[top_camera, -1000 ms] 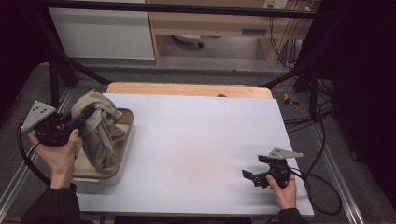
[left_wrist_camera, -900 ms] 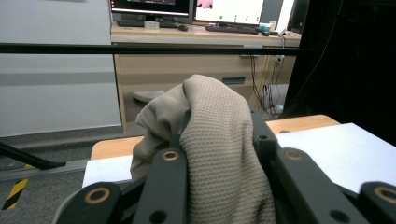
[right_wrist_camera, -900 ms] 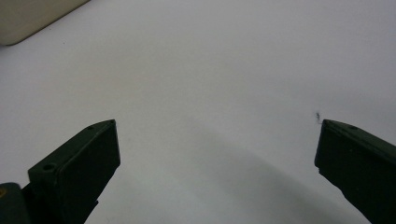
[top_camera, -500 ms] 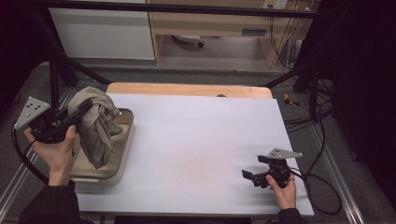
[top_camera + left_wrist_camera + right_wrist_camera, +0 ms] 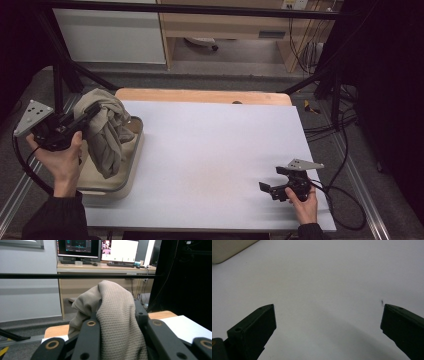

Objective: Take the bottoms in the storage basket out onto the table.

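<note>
The left gripper [image 5: 87,114] is clamped on a beige cloth [image 5: 105,132], lifted above the tray [image 5: 131,167] at the table's left. The right gripper [image 5: 270,189] rests wide open, empty. The hanging fold, possibly touching the tray, could drag it.

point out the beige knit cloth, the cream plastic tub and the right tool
beige knit cloth [image 5: 117,315]: left gripper view, on the fold draped between the jaws.
cream plastic tub [image 5: 107,186]: high view, on its near rim.
right tool [image 5: 264,187]: high view, between its open fingertips.
</note>
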A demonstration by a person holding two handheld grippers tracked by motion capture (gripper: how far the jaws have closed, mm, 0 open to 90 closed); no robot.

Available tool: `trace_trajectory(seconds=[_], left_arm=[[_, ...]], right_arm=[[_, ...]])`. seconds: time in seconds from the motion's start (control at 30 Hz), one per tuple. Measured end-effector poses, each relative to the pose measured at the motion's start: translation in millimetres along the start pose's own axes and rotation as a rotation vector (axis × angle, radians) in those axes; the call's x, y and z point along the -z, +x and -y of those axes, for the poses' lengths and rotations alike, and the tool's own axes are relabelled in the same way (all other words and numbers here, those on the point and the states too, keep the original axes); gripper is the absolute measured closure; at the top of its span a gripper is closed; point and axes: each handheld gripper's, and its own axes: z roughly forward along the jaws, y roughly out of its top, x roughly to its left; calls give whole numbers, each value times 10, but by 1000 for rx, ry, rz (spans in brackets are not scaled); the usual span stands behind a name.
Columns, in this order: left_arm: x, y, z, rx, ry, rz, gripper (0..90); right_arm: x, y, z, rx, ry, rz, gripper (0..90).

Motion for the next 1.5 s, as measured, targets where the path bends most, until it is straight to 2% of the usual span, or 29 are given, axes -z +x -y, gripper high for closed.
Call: trace_trajectory(seconds=[0.8, 1.17, 1.5], left_arm=[[-74, -163, -132, -7, -36, 34, 732], [-143, -290, -180, -9, -57, 62, 732], [-221, -432, -223, -22, -57, 96, 733]], right_arm=[[-7, 2, 3, 3, 10, -4, 6], [-6, 1, 3, 2, 7, -4, 5], [-7, 1, 3, 4, 9, -6, 5]])
